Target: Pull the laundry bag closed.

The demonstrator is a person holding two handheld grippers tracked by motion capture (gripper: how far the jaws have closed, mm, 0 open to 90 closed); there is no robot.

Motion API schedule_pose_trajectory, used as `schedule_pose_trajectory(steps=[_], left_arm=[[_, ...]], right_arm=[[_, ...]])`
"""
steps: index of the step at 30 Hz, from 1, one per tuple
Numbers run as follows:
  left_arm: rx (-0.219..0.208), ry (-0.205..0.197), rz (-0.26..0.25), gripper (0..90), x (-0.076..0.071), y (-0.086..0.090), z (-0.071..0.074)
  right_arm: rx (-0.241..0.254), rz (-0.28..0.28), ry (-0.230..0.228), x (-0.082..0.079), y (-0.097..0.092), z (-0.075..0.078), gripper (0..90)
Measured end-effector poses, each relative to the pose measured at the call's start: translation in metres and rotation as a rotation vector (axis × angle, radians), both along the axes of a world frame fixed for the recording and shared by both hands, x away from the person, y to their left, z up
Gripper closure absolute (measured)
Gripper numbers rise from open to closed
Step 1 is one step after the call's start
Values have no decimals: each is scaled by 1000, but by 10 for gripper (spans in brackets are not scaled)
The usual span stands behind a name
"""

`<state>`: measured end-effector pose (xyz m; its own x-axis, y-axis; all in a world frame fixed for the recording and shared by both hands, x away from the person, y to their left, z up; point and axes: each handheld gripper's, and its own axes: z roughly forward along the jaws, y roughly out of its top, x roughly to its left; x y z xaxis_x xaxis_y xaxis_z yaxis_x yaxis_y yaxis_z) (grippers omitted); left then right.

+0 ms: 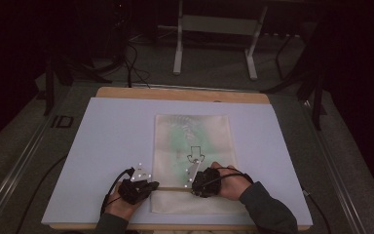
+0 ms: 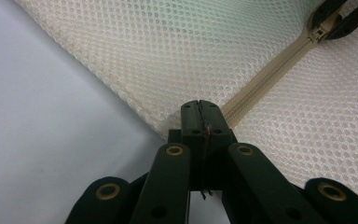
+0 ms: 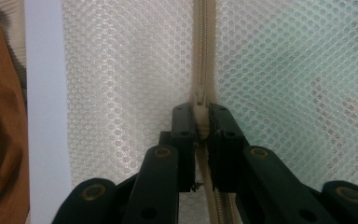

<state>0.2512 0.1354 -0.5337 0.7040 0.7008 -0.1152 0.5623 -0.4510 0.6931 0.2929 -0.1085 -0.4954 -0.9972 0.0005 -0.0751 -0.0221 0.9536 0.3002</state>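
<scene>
Surface [image 1: 185,94]: wooden board, its tan edge showing along the far side and the near edge
Cover: pale white sheet [image 1: 112,146] lying flat over most of the surface
On the sheet: cream mesh bag [image 1: 192,131] lying flat near the middle; a tan zipper [image 2: 265,77] runs across its near end

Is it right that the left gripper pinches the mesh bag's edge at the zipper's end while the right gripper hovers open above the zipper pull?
Not quite. In the right gripper view, the right gripper is shut on the zipper pull, not hovering open. The left gripper does pinch the mesh bag at its edge.
</scene>
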Motion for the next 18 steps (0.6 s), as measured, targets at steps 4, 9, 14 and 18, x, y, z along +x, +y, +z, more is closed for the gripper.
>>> schedule_pose_trajectory(steps=[4,9,14,18], left_arm=[[0,0,0,892,0,0,0],[0,0,0,892,0,0,0],[-1,0,0,892,0,0,0],[-1,0,1,892,0,0,0]], right_arm=[[-7,0,-3,0,-1,0,823],[-4,-8,-3,0,-6,0,823],[2,-14,0,0,-9,1,822],[0,-17,3,0,-11,1,823]])
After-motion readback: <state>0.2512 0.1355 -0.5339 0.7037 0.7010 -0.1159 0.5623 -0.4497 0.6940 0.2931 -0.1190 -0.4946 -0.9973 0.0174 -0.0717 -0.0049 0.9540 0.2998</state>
